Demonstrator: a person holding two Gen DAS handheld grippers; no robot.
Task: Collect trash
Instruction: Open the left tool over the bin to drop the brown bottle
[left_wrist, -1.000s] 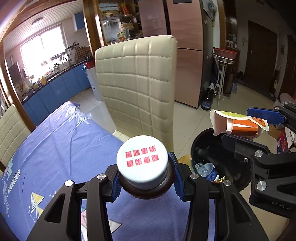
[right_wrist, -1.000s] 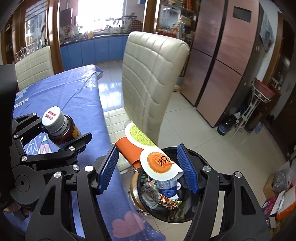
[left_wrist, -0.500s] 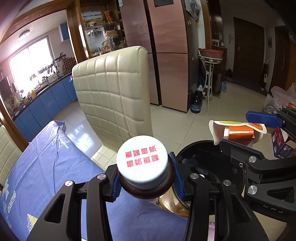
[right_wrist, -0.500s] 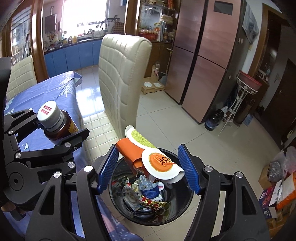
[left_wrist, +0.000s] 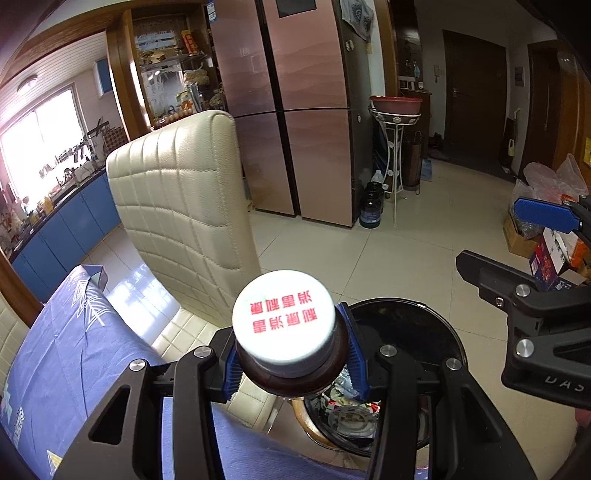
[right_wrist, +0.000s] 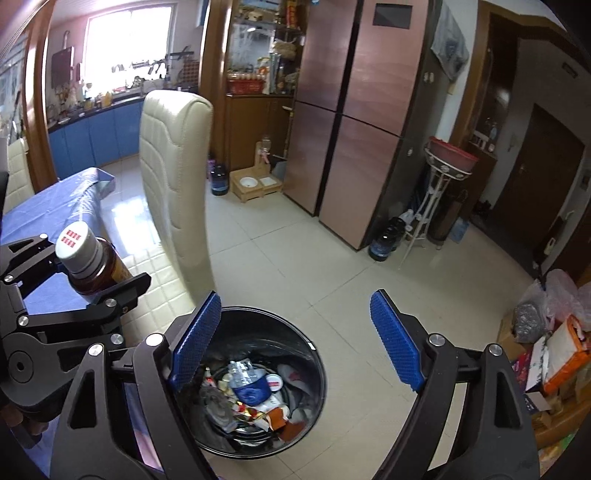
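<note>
My left gripper (left_wrist: 291, 365) is shut on a brown bottle (left_wrist: 284, 328) with a white cap printed in red; the bottle also shows in the right wrist view (right_wrist: 88, 266). It is held above the table edge, beside the black trash bin (left_wrist: 417, 328). My right gripper (right_wrist: 295, 339) is open and empty, directly above the bin (right_wrist: 317, 369), which holds several pieces of trash, including a plastic bottle with a blue label (right_wrist: 247, 384) and wrappers. The right gripper shows at the right in the left wrist view (left_wrist: 532, 254).
A cream padded chair (right_wrist: 173, 184) stands left of the bin, by the table with a blue cloth (left_wrist: 66, 354). A copper fridge (right_wrist: 354, 122), a white plant stand (right_wrist: 436, 192), dark jugs (right_wrist: 384, 240) and boxes and bags (right_wrist: 554, 343) stand on the tiled floor.
My right gripper has opened and let go of the orange and white paper cup, which is gone from between its fingers. Both grippers moved right, toward the bin. The left still holds the bottle.
</note>
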